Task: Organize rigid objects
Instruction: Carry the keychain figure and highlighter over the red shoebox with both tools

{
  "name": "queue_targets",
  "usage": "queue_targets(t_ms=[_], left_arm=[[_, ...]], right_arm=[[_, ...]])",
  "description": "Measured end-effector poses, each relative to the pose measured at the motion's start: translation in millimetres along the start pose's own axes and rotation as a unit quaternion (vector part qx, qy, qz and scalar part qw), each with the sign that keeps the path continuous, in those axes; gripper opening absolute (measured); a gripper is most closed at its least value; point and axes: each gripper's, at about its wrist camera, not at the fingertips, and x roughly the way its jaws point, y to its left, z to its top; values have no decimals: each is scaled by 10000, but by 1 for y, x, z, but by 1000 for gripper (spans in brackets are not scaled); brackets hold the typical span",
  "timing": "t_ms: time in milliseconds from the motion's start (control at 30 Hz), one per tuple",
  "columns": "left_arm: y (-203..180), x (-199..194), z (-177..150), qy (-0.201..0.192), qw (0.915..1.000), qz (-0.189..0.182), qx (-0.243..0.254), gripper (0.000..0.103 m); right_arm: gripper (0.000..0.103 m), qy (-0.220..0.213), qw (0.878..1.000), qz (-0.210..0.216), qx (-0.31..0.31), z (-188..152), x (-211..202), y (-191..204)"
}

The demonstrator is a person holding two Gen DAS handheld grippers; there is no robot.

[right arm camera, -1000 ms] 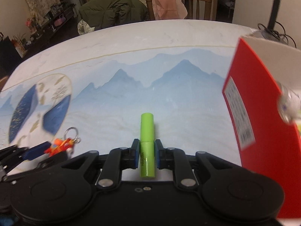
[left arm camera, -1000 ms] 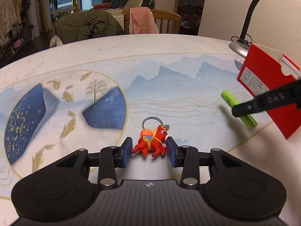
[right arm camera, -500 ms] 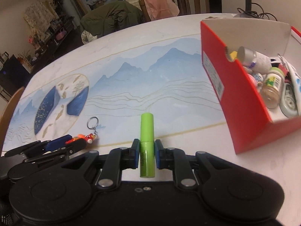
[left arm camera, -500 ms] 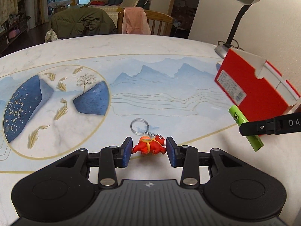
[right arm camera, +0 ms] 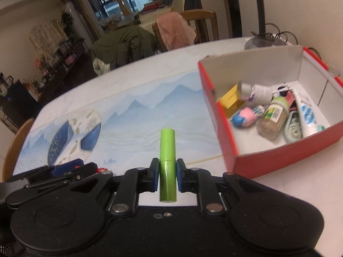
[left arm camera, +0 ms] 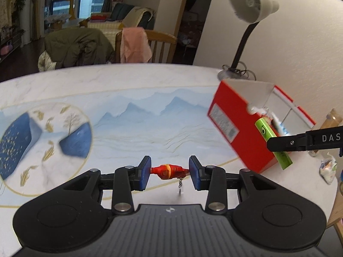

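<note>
- Keychain figure (left arm camera: 168, 170), red and orange, sat pinched between the blue pads (left arm camera: 144, 173) of the left gripper (left arm camera: 169, 172), lifted clear of the table (left arm camera: 133, 128), its small chain dangling below.
- Right gripper (right arm camera: 167, 176) was clamped on a green tube (right arm camera: 167, 165), which pointed forward, raised above the tabletop.
- Just right of that tube stood the red box (right arm camera: 278, 156), open-topped, holding bottles, a toothpaste tube and other small items.
- A desk lamp (left arm camera: 250, 17) rose behind the box.

The left gripper (left arm camera: 169, 172) is squeezed shut on a red toy (left arm camera: 168, 171). The right gripper (right arm camera: 168, 175) is squeezed shut on a green tube (right arm camera: 167, 162), near the red box (right arm camera: 278, 156).
</note>
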Motion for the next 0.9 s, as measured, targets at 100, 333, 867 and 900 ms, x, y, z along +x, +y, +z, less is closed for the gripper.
queue_targets(t_ms=[100,333,867,900], left_arm=[[-16,-6,12,-110,9999,-114,17,37],[-61,-10,45,-355,9984,-407,144,37],[-162,32,116,-404,9937,-820,643,37],[-168,37,117,-369,9934,-850,678,37]], right_arm=[[15,-154,9999,19,21,7,-12,-12],[15,-398,9992,-72,52,26,-31,-46],[15,-738,9964,-345,240,62,-44,-129],[15,-743,9963,-361,249,63,-44,-134]])
